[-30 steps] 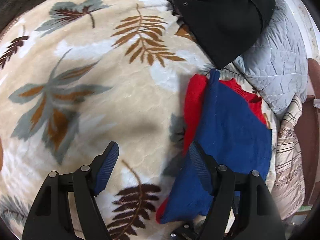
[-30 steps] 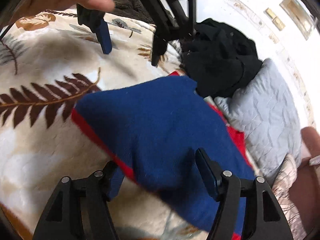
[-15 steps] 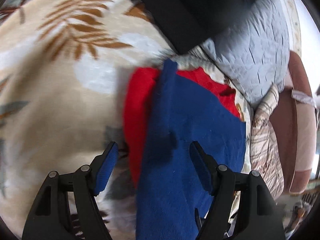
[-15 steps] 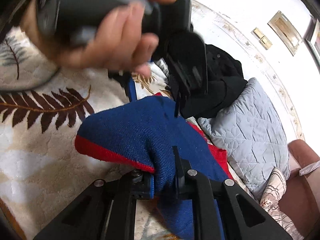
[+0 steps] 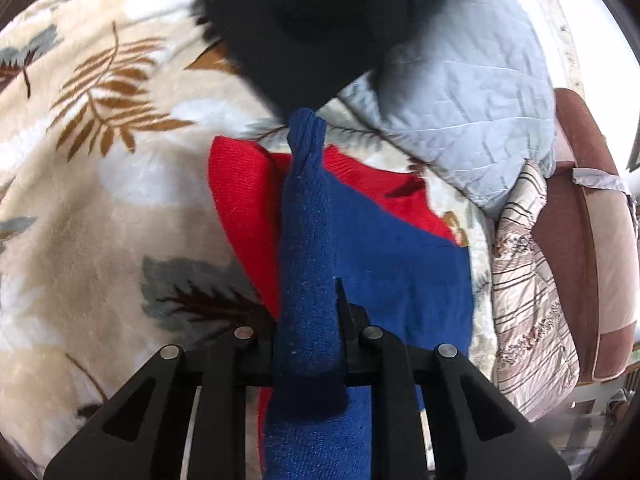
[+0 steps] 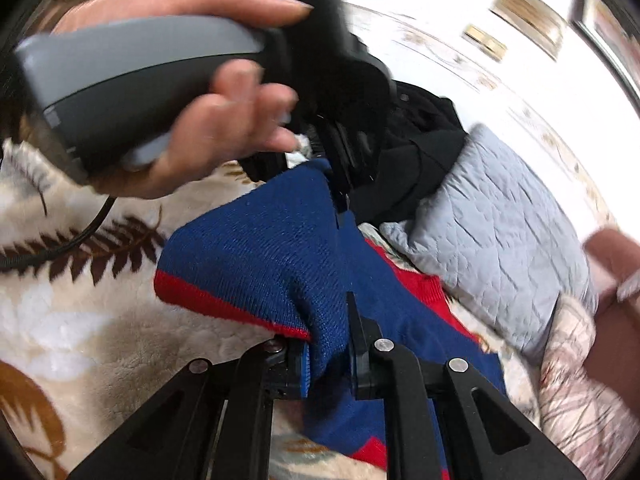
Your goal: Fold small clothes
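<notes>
Sweater (image 5: 400, 264), blue and red, lies on the leafy blanket (image 5: 100, 216); left tongs (image 5: 308, 344) are closing on a raised blue fold, right tongs (image 6: 328, 356) clamp its red-trimmed hem.

- i can read no words, numbers or brand marks anywhere in my two views.
- the framed plaques on the wall (image 6: 524, 16) are too blurred for me to read.
- the blanket (image 5: 100, 200) carries only a leaf print, no lettering.
</notes>
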A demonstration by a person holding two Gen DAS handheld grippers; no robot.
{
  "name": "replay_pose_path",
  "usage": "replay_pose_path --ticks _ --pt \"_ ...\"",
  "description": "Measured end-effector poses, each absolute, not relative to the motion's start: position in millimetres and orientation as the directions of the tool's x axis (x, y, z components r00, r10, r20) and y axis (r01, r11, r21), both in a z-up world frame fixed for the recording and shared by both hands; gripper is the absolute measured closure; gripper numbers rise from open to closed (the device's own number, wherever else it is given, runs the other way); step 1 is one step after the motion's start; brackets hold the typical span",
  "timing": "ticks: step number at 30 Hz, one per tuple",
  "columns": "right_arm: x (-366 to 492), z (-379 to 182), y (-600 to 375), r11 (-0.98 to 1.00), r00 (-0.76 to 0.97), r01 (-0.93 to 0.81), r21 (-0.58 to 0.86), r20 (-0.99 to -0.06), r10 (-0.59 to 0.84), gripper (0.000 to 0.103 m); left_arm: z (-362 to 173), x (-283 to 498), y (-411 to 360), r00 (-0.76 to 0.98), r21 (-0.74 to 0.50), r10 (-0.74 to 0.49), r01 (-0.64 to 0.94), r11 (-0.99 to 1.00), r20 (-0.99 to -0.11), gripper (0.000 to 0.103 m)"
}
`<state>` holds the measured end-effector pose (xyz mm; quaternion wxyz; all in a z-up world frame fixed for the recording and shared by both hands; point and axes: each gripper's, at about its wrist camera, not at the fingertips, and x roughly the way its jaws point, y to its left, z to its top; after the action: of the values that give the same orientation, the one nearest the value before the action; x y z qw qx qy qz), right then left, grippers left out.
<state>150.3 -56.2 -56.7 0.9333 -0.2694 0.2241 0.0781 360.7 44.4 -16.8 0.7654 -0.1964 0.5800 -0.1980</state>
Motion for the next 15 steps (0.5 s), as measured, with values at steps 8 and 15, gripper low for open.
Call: replay_pose_path --ticks 8,15 --pt "137 -22 -131 0.960 0.845 -0.216 -0.179 -0.526 0.092 0.091 20 333 7 0.279 -0.552 -0.564 0.127 0.824 -0.777 0.086" --pt "136 -27 -197 0.964 0.813 -0.162 0.210 -0.526 0.251 0.091 34 323 -39 0.296 -0.515 -0.537 0.153 0.843 -0.790 0.086"
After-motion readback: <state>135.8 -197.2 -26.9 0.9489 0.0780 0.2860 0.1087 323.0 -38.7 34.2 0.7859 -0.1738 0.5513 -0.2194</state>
